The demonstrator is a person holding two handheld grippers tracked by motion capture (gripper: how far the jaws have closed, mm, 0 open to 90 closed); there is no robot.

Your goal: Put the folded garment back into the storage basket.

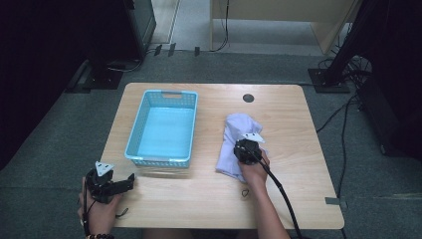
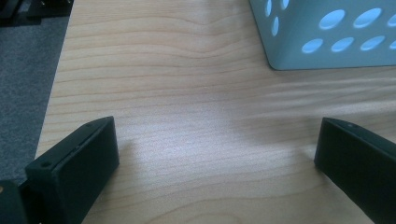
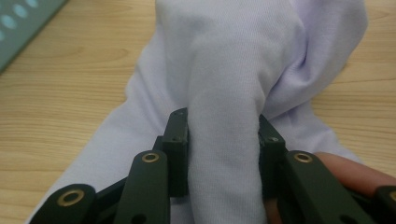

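A pale lilac cloth (image 1: 238, 134) lies crumpled on the right half of the wooden table (image 1: 209, 199). My right gripper (image 1: 246, 148) sits over the cloth's near part and is shut on a raised fold of it. In the right gripper view that cloth (image 3: 224, 93) bulges up between the two black jaws of the right gripper (image 3: 223, 140), which press on both its sides. My left gripper (image 1: 130, 180) rests at the table's front left corner, held by a hand. Its jaws stand wide apart over bare wood, so the left gripper (image 2: 217, 140) is open with nothing between them.
A light blue perforated basket (image 1: 144, 122) stands at the left centre of the table, and its corner (image 2: 327, 42) lies just ahead of the left gripper. A round cable hole (image 1: 248, 97) is at the back edge. A small dark loop (image 1: 245, 192) lies near the right wrist.
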